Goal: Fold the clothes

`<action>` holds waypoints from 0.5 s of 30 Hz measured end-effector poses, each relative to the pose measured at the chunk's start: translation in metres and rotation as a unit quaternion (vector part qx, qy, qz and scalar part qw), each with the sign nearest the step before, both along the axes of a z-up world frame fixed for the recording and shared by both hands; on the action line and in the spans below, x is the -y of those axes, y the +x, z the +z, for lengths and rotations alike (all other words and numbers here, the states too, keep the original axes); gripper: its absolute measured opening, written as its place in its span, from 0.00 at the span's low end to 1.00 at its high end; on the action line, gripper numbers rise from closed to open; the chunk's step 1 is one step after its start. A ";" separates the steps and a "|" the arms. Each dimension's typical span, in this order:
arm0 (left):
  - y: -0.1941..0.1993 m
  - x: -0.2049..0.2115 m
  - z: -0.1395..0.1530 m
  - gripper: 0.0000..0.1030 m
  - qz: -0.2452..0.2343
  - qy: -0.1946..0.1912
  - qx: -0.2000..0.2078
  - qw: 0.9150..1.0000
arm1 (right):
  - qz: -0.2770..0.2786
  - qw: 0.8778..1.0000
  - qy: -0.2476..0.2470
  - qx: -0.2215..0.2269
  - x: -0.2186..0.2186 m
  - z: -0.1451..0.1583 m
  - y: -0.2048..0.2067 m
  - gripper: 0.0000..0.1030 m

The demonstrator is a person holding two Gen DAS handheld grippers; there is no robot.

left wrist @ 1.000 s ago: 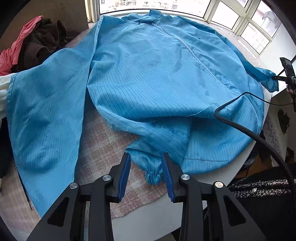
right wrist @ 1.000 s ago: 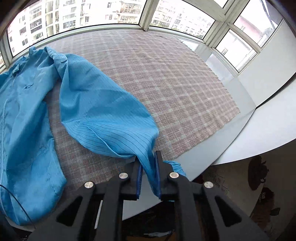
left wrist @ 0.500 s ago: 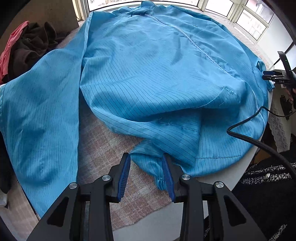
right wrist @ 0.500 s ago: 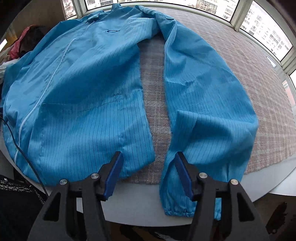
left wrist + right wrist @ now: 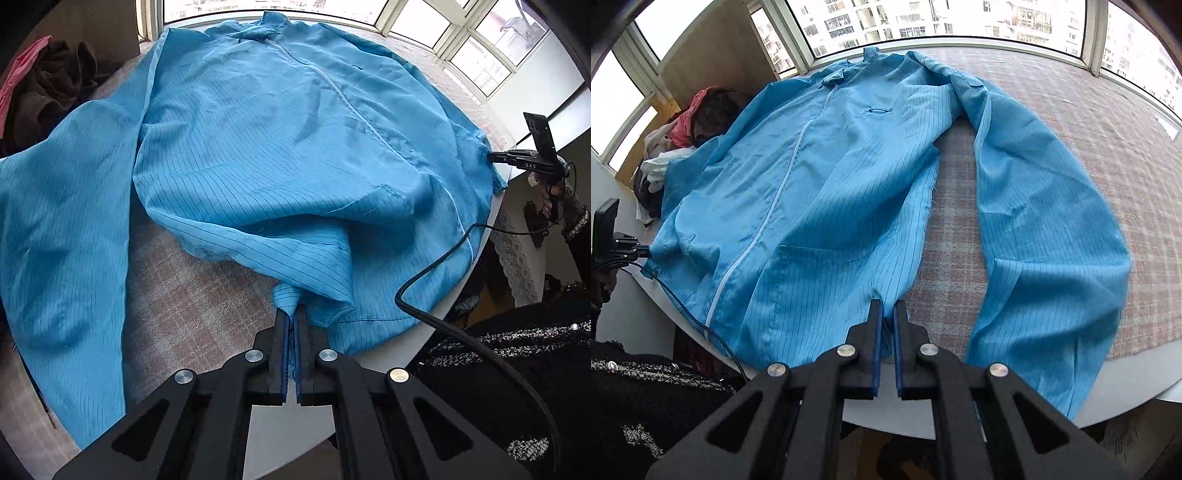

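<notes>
A blue pinstriped jacket lies front up, zip closed, on the table's plaid cloth. My left gripper is shut on a bunched fold of blue fabric at the jacket's near left bottom corner, and the cloth rises slightly there. In the right wrist view the same jacket spreads ahead, its right sleeve curving down to the table edge. My right gripper is shut on the bottom hem at the jacket's right side seam. The left sleeve hangs off the left.
A pile of pink, brown and white clothes sits at the back left by the window. A black cable crosses the jacket's near edge. A person's dark speckled garment is close at the white table rim.
Left jaws closed on the fabric that lay between them and rose a little. The right gripper let go of the right sleeve cuff, swung left, opened wide, then closed on the hem.
</notes>
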State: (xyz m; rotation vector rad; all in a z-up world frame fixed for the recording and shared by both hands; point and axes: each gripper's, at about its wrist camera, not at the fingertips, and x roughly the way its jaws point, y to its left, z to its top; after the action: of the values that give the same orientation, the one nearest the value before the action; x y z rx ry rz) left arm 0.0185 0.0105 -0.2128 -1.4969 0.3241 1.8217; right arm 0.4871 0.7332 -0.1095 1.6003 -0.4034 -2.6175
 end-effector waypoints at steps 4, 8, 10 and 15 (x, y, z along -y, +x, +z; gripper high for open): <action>0.024 0.019 0.063 0.01 0.016 0.030 -0.018 0.999 | -0.038 0.998 -0.007 -0.056 -0.013 0.059 0.018 0.05; 0.022 0.044 0.075 0.15 0.045 0.025 -0.016 0.999 | -0.097 0.991 0.086 0.013 -0.028 0.042 0.018 0.34; 0.016 0.052 0.041 0.24 0.072 -0.041 -0.005 0.997 | -0.096 0.989 0.093 0.065 -0.035 0.007 0.015 0.38; 0.014 0.066 -0.010 0.24 0.100 -0.054 0.039 0.993 | -0.091 0.990 0.047 0.093 -0.041 -0.048 0.024 0.38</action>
State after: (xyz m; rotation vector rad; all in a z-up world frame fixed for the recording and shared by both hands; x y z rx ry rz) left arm 0.0328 -0.0551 -0.2226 -1.7249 0.2458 1.9199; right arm 0.5107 0.7742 -0.1577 1.9345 -0.4613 -2.6610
